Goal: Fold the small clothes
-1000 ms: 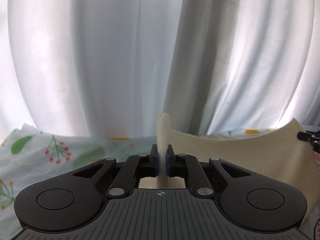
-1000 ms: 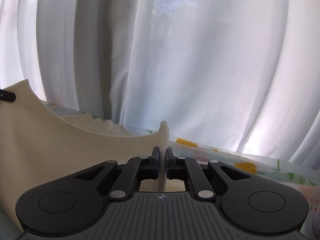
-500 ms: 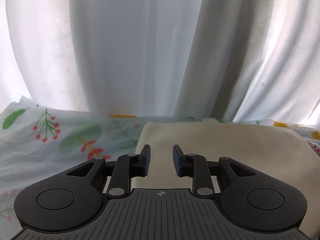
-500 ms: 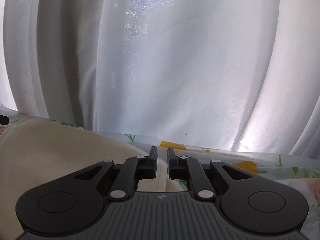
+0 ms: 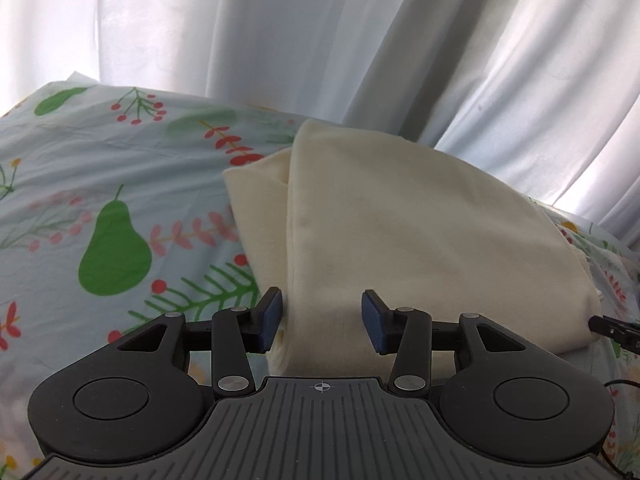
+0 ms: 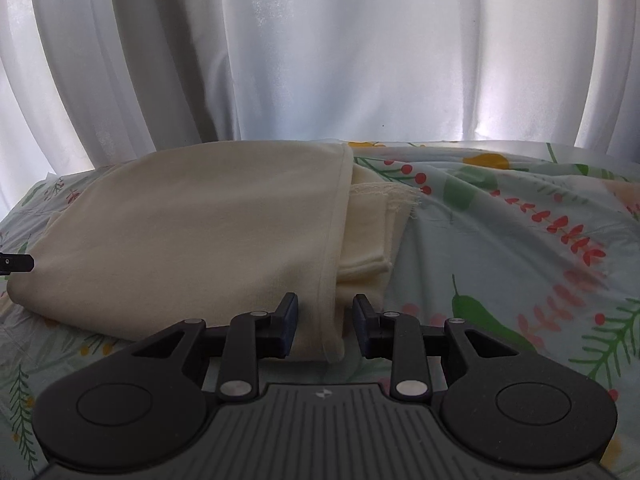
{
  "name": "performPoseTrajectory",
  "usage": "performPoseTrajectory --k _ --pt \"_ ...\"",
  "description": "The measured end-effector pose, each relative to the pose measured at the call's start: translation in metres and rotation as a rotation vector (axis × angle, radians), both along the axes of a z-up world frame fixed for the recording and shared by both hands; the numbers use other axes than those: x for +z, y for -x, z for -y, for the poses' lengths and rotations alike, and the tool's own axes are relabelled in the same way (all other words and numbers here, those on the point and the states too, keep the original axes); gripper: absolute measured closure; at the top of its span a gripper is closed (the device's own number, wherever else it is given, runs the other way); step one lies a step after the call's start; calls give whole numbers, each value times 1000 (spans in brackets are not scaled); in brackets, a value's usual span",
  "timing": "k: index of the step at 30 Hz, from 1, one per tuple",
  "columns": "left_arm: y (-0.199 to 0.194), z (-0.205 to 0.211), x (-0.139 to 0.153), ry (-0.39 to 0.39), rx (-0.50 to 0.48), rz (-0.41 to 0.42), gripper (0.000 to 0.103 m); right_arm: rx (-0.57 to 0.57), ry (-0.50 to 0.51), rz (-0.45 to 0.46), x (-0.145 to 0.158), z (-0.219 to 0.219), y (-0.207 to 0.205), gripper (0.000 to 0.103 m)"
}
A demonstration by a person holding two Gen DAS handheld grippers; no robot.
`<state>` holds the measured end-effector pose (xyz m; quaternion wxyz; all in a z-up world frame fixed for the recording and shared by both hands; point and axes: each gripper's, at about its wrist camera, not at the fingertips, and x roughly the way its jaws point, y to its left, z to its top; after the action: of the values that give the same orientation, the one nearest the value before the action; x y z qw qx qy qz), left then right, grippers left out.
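step: releasing fold | left gripper (image 5: 320, 322), right gripper (image 6: 325, 324): jaws just been opening, partly open, holding nothing, cloth (image 5: 400, 216) edge lying between | tip: retreating straight avoids snagging

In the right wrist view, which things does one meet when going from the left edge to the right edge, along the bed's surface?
Tip of the left tongs → cream folded cloth → its frayed fringe → floral bedsheet.
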<state>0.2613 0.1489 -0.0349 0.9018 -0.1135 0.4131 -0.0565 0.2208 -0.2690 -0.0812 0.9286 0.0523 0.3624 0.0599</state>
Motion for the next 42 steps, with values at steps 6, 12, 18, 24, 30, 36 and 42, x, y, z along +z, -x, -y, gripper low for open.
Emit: performPoseTrajectory --k 6,12,18,24,30,36,42 --pt "1 1 4 -37 21 -9 93 44 77 16 -4 -14 7 97" --pt "4 0 7 -35 47 -19 94 15 57 43 7 -9 10 97" --pt "3 5 10 -66 36 -23 94 14 101 32 6 -14 7 98" --pt "3 0 4 -70 48 -38 94 -3 111 18 1 -10 6 98" --pt "6 -16 1 -41 86 -44 66 -32 143 -1 -2 -6 8 86" --pt "4 -37 1 120 125 -43 63 -64 227 123 18 -12 19 81" --pt "-18 -43 -13 295 145 -55 58 76 172 164 24 -50 13 81"
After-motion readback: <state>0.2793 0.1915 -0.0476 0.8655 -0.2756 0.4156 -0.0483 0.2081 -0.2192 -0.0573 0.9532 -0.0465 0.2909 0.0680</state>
